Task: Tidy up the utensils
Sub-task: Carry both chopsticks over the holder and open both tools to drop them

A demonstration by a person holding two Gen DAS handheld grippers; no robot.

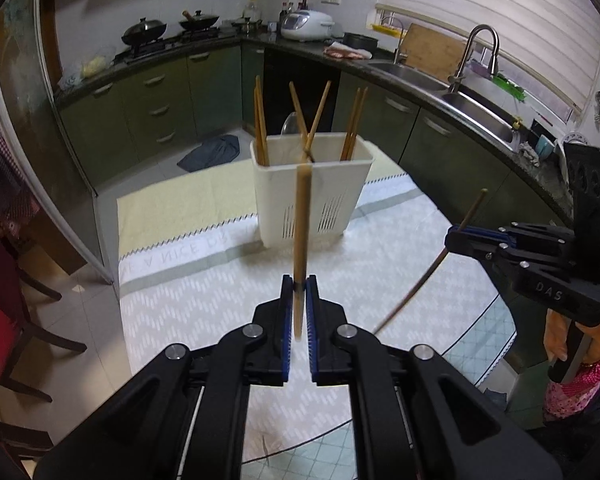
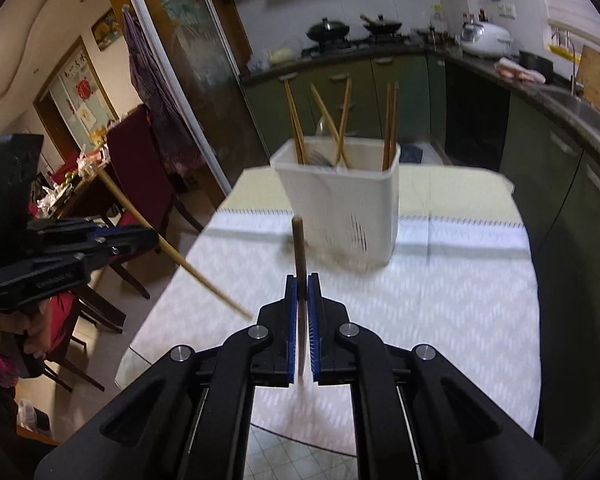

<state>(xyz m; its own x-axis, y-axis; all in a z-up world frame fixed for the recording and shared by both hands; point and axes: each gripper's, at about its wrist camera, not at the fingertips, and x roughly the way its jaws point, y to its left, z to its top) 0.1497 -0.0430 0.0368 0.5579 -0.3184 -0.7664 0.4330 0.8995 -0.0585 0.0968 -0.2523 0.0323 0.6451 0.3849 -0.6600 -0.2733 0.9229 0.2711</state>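
A white utensil holder (image 1: 312, 192) stands on the table and holds several wooden chopsticks and a spoon; it also shows in the right wrist view (image 2: 344, 204). My left gripper (image 1: 299, 286) is shut on a light wooden chopstick (image 1: 301, 220) that points up toward the holder. It also shows at the left of the right wrist view (image 2: 140, 236), with its chopstick (image 2: 188, 266) slanting down. My right gripper (image 2: 302, 284) is shut on a darker chopstick (image 2: 299, 248), short of the holder. It also shows at the right of the left wrist view (image 1: 456, 238), with its chopstick (image 1: 432, 268).
The table has a white patterned cloth (image 1: 380, 264) and a yellow mat (image 1: 196, 196). Kitchen counters, a sink (image 1: 480, 116) and a stove curve behind. Dark chairs (image 2: 140, 168) stand to the left of the table.
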